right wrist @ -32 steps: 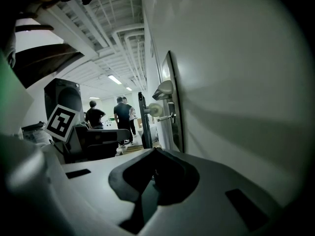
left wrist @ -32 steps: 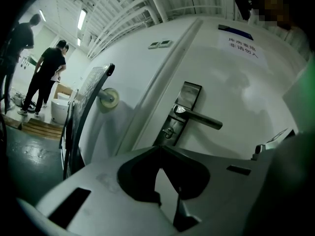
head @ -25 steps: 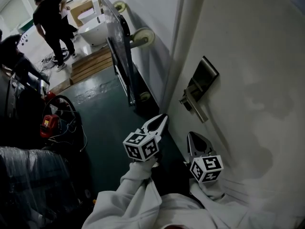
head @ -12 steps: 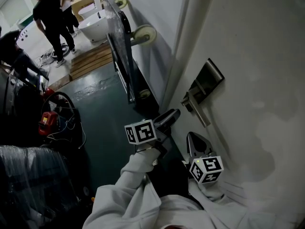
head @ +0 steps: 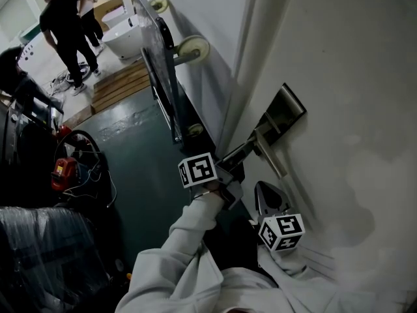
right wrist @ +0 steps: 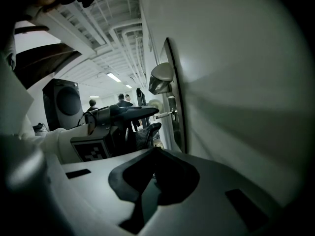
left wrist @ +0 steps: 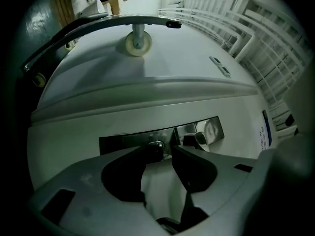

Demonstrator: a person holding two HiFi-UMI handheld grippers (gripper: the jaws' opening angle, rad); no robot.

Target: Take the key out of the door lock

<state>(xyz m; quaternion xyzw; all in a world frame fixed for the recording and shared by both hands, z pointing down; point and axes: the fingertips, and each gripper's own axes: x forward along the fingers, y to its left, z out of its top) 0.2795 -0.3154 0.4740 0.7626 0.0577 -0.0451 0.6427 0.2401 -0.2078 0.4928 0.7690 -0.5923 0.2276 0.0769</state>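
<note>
I note the key [left wrist: 155, 145] seated in the dark lock plate [left wrist: 123, 142], just ahead of my left tongs [left wrist: 166, 150], jaws opening, empty.

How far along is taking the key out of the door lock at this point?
Nothing is done yet: the key sits in the lock plate. In hand: the left gripper is at the plate, its fingers opening and gripping nothing. Left: grip the key and pull it out. The right gripper hangs shut nearby.

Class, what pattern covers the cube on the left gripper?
Black-and-white square markers; head view shows the cube best.
</note>
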